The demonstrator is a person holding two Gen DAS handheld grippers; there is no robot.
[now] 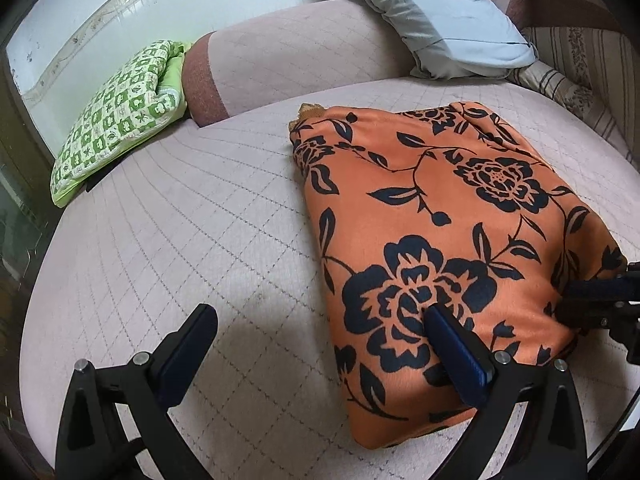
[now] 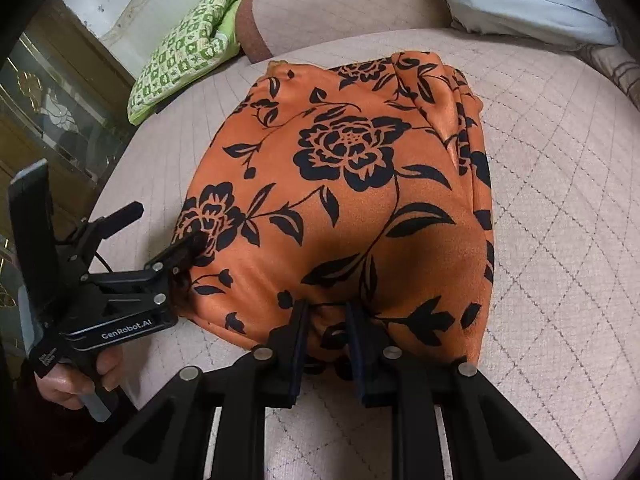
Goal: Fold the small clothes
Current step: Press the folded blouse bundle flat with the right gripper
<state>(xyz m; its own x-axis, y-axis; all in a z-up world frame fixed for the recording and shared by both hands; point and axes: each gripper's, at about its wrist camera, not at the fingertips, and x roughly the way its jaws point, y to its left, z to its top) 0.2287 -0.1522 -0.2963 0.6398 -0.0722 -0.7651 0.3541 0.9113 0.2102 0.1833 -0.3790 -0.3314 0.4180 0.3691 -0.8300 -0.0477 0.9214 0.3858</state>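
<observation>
Left gripper (image 1: 320,328) fingers spread wide, one pad resting on the orange flowered cloth (image 1: 440,208) lying folded on the sofa seat (image 1: 180,220). Right gripper (image 2: 326,344) pinching the near edge narrowly. Better: grip both near corners evenly, lift together, fold away squarely.

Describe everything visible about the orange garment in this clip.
The orange garment is a soft, slightly shiny fabric printed with black roses, leaves and stems. It lies folded into a rough rectangle on the pinkish quilted cover, several layers thick along one side, with a bit of tan trim showing at the far corner. The right gripper pinches a bunch of its near edge. The left gripper stands open at the near left corner, one finger lying on the cloth. Nothing else touches it.
</observation>
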